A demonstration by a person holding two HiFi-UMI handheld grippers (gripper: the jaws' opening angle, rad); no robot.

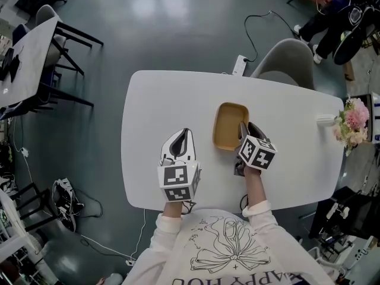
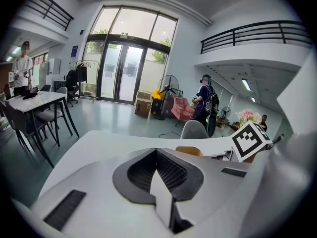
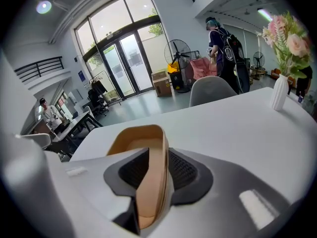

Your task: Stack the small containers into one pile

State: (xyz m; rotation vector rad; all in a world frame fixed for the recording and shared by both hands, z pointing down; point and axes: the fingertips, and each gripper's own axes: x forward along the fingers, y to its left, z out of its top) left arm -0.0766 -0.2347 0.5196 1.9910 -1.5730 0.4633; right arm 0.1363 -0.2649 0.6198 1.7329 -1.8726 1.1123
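Resting on the white table (image 1: 166, 100), the tan container (image 1: 228, 126) has its rim between the right gripper's (image 1: 243, 128) spread jaws, apparently unpinched. The left gripper's (image 1: 184, 134) jaws are pressed together, empty.

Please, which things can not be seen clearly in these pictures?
- Head view: the right tongs cover the tan container's near right edge.
- Left gripper view: the left tongs hide most of that container.
- How many containers sit nested there: seen from above, cannot tell.

White sweatshirt (image 1: 178, 260), black line-drawn print (image 1: 228, 242), ribbed cuffs (image 1: 258, 208)
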